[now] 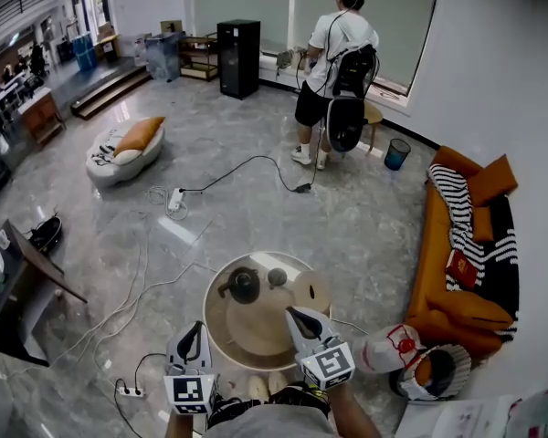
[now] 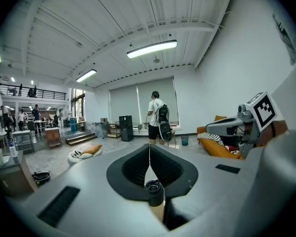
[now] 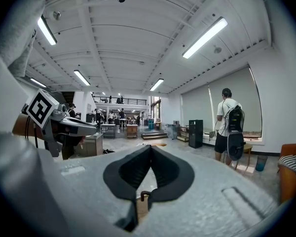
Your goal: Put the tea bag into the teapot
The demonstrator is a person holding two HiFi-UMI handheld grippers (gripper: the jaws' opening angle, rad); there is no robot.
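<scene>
right claw: jaws together, tips touching
left claw: at left, roughly level, pointing right
person: standing far right, back turned, wearing backpack
sofa: orange, right edge

Beside teapot, small grey item too small to identify, table edge behind right gripper

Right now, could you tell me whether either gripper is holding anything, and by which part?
Nothing is held. The grey left gripper and grey right gripper both have black jaws shut together on nothing.

Bright, even light from ceiling strips, pale glare on the glossy floor (fisheye curvature, dark corners)
</scene>
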